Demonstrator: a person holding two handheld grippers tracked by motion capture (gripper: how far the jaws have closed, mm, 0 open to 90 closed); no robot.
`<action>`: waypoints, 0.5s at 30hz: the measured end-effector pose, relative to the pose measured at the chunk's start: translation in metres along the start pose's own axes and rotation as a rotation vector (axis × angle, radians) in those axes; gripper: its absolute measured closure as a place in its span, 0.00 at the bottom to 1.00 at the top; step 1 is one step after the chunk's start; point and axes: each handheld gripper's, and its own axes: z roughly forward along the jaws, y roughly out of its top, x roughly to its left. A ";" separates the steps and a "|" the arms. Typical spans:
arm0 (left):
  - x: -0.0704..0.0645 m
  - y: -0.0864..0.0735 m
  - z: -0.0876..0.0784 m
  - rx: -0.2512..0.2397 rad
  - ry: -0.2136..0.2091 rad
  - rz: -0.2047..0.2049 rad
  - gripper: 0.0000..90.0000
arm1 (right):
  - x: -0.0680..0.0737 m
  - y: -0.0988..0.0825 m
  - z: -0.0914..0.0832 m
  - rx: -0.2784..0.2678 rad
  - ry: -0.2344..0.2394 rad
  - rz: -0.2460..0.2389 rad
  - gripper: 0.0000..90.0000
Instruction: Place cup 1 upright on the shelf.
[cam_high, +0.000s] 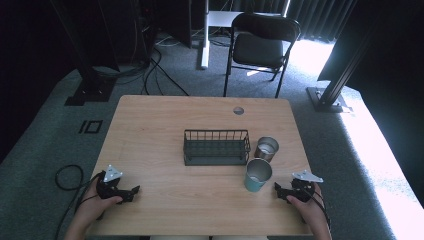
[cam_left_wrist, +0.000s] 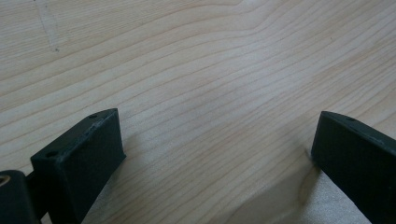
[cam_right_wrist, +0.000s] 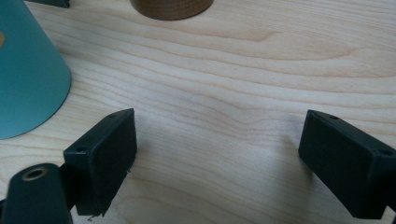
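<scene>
Both tongs, left and right, rest agape on the counter. The teal cup at the right tongs' ten o'clock could topple if clipped.

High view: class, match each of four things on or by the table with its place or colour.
Things:
1. teal cup
2. brown cup
3. wire basket
4. chair

Descriptions:
a. dark, mid-table
b. beyond the table's far edge
c. nearest the right gripper
d. right of the basket, behind the other cup

Pairs: 1-c, 2-d, 3-a, 4-b
</scene>
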 end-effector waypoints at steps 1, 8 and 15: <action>0.000 0.000 0.000 0.000 0.000 0.000 0.03 | 0.000 0.000 0.000 0.000 0.000 0.000 0.12; 0.000 0.001 0.001 0.000 -0.006 0.006 0.03 | 0.000 0.000 0.000 0.000 0.004 -0.005 0.12; -0.004 0.003 0.003 0.003 -0.027 0.033 0.03 | 0.000 0.000 0.000 0.000 0.004 -0.004 0.12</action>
